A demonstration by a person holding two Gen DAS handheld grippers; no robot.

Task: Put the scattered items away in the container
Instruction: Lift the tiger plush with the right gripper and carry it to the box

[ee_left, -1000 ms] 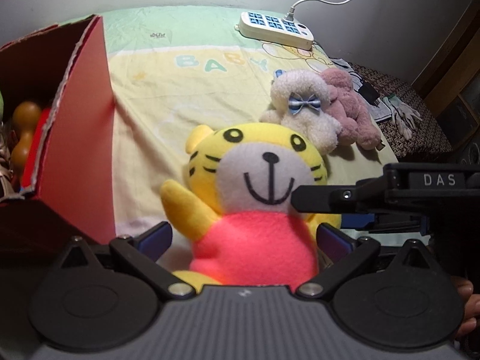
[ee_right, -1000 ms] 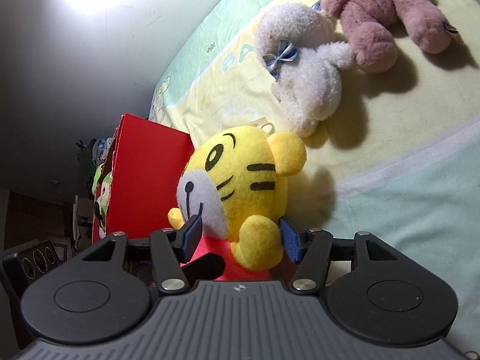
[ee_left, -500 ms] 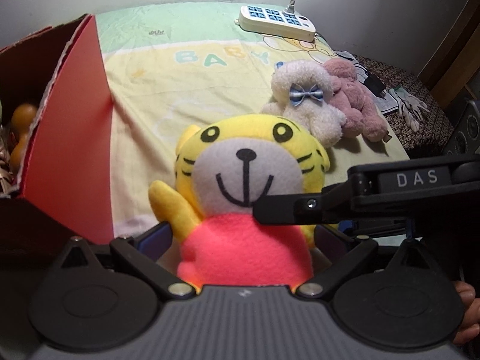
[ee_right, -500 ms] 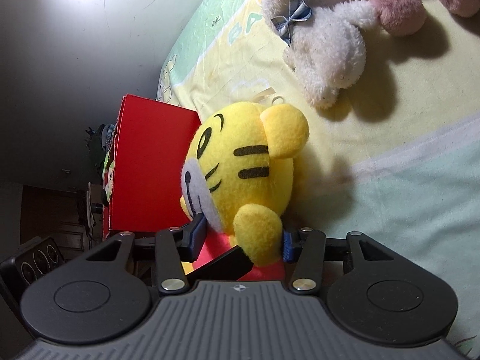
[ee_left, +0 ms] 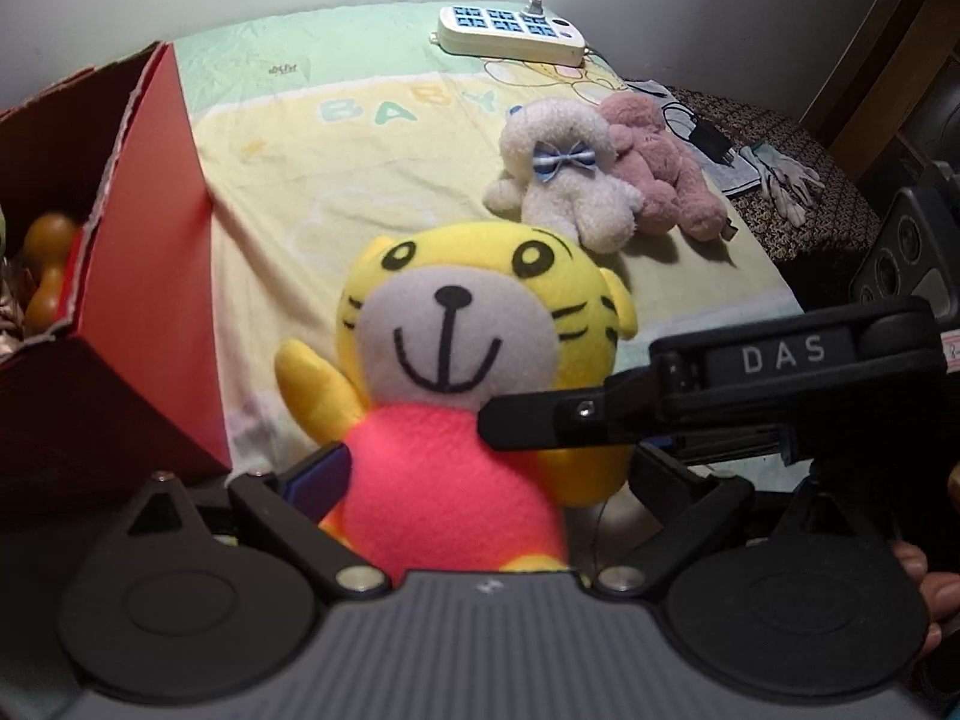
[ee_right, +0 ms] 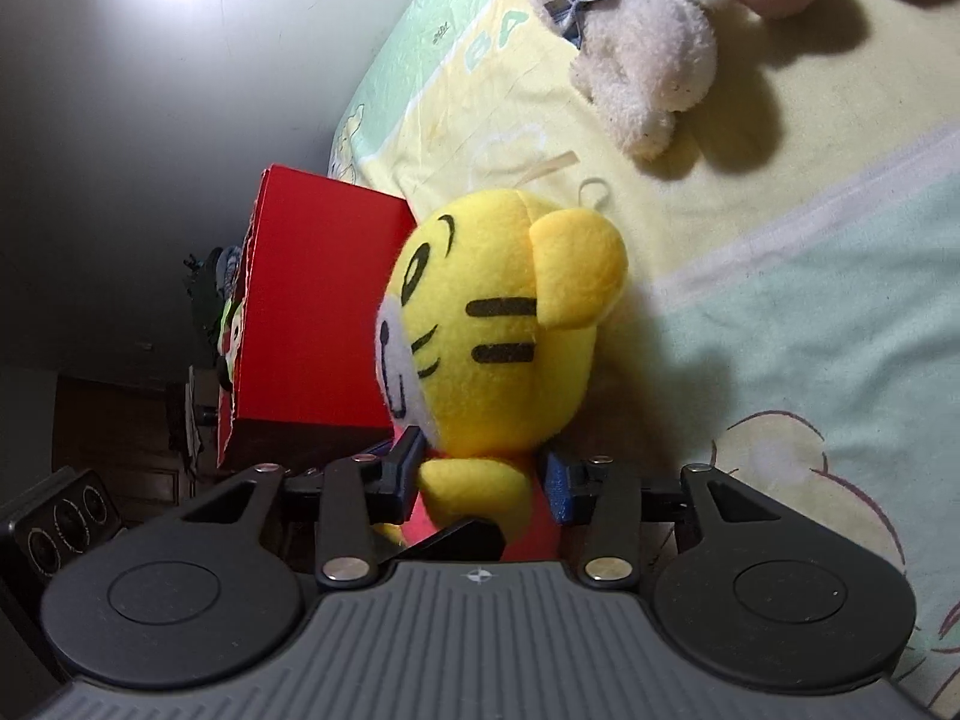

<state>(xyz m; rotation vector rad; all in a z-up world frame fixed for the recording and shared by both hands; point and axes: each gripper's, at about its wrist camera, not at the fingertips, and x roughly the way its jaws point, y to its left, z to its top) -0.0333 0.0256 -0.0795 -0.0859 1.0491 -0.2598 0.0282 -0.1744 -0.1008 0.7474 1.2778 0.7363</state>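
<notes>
A yellow tiger plush in a pink shirt stands upright on the bed, just right of the red cardboard box. My left gripper is open, its fingers wide on either side of the pink body. My right gripper reaches in from the side. Its jaws are closing and its pads press on the plush at the neck and arm. One right finger crosses the plush's chest in the left wrist view. The box stands behind the plush in the right wrist view.
A white plush with a blue bow and a pink plush lie together farther back on the bed sheet. A power strip sits by the wall. Orange toys lie in the box. Gloves and cables are at the right.
The right gripper's jaws have narrowed onto the plush. Its finger has slid farther across the chest. The plush has shifted slightly left and tilted. The left jaws have kept their width.
</notes>
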